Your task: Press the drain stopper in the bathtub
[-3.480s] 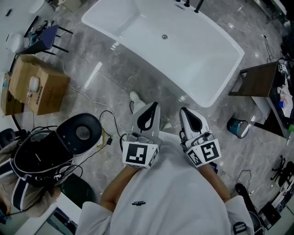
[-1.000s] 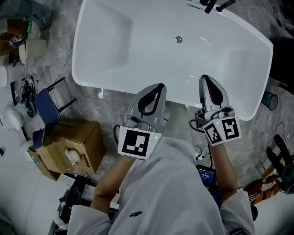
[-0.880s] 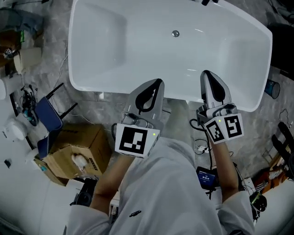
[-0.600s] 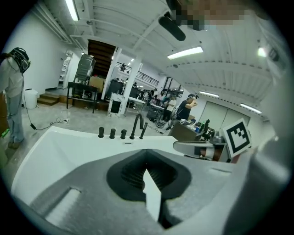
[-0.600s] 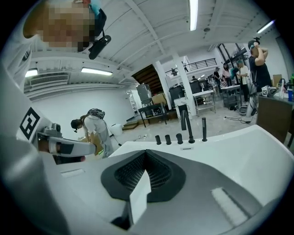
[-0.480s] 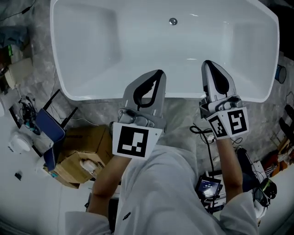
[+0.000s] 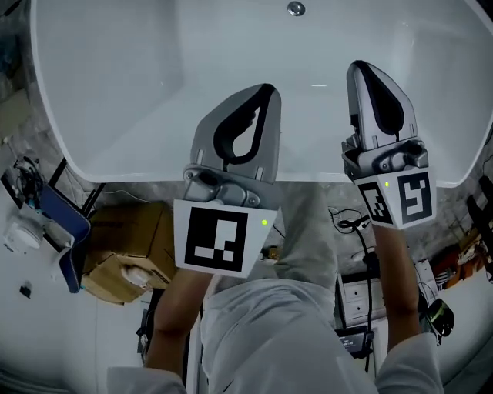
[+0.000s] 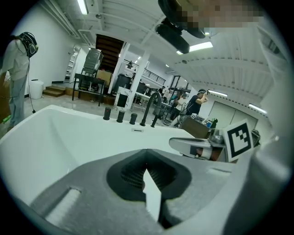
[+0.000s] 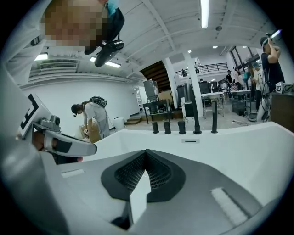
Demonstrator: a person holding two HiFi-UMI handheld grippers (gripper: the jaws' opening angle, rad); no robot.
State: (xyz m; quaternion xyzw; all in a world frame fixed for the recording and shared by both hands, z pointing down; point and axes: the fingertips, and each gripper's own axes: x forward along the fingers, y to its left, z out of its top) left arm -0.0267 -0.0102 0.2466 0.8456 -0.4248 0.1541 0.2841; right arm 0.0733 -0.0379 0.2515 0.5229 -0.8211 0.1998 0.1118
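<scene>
The white bathtub (image 7: 115, 115) fills the upper part of the head view. Its round metal drain stopper (image 7: 296, 8) sits on the tub floor at the top edge. My left gripper (image 7: 267, 89) is shut with nothing in it and reaches over the near rim. My right gripper (image 7: 360, 68) is also shut and empty, over the rim to the right and nearer the stopper. Both are well short of the stopper. In the left gripper view the shut jaws point at the tub's far wall (image 8: 69, 133); the right gripper view shows the same wall (image 9: 220, 147). The stopper is hidden in both.
Black tap fittings (image 8: 120, 116) stand on the tub's far rim, above an overflow slot (image 9: 189, 141). A cardboard box (image 7: 127, 246), a blue chair (image 7: 58, 231) and cables (image 7: 350, 223) lie on the floor on my side of the tub. People stand in the room behind.
I have come up to the bathtub. Both shut grippers now reach over its near rim, and the drain stopper has slid to the top edge of the head view.
</scene>
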